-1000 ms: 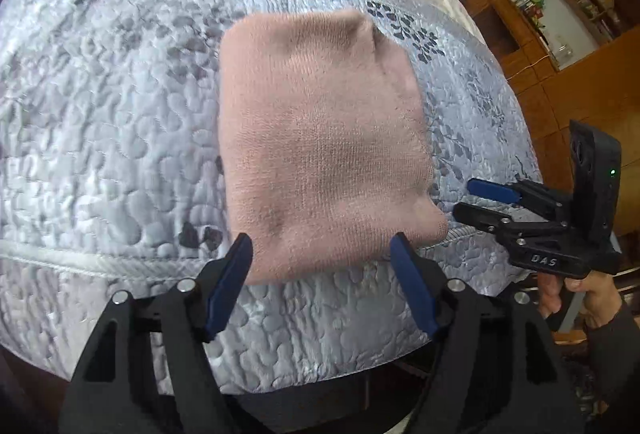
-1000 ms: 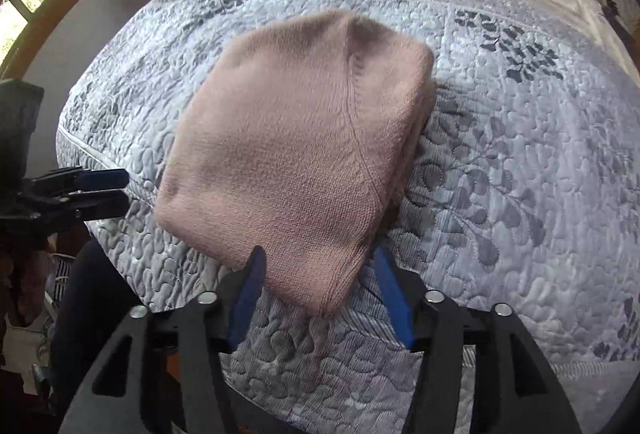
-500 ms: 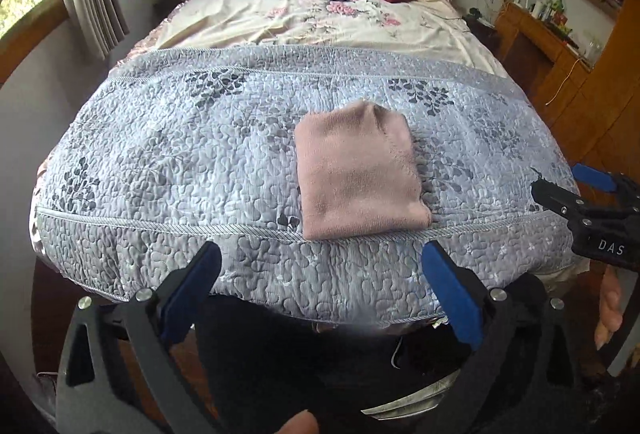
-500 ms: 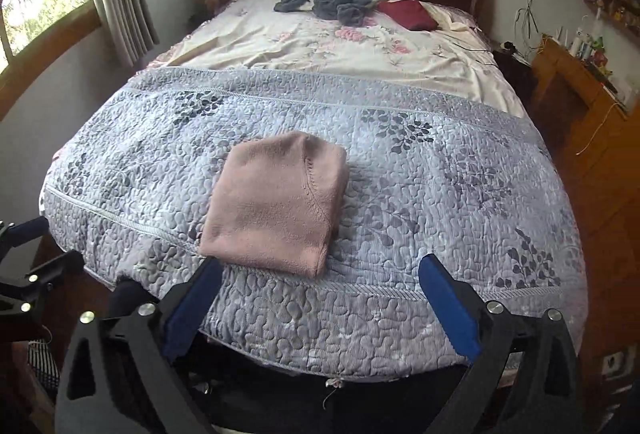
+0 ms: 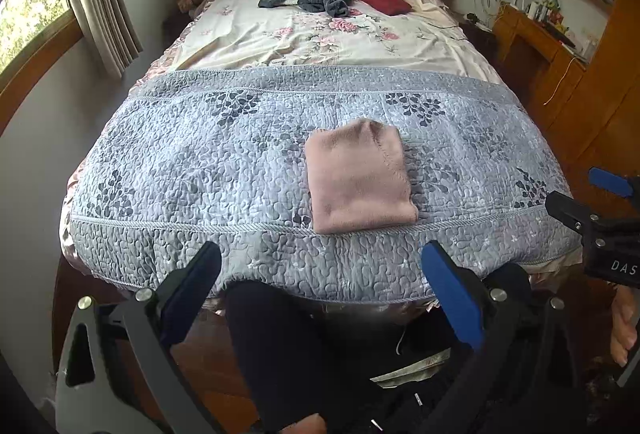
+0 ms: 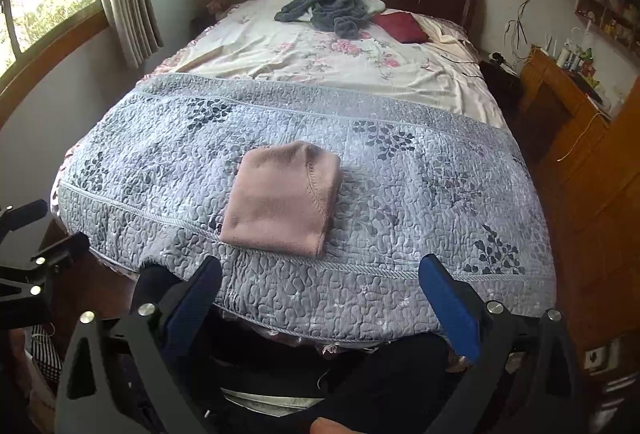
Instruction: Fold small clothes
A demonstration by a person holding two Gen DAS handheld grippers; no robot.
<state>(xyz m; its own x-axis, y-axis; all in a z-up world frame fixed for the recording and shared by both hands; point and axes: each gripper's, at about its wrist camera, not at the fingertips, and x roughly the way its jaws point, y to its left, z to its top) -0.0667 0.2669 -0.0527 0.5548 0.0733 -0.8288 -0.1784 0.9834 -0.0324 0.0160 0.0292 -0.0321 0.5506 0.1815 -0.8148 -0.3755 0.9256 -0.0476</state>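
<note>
Both tools, left (image 5: 320,298) and right (image 6: 320,298), are released and empty. One folded pink garment (image 5: 358,178) lies on the bed (image 5: 180,170) near its foot edge, ahead of both tools, slightly nearer the left.

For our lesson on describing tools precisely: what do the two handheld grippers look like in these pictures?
Each is a black plastic frame with triangular cut-outs and silver bolts, carrying two blue-padded jaws. This shows on the left gripper and the right gripper. In the left wrist view, the right gripper's body bears white letters "DAS". No cables show. The person's legs below are clothed in black; no sleeve is clear.
</note>
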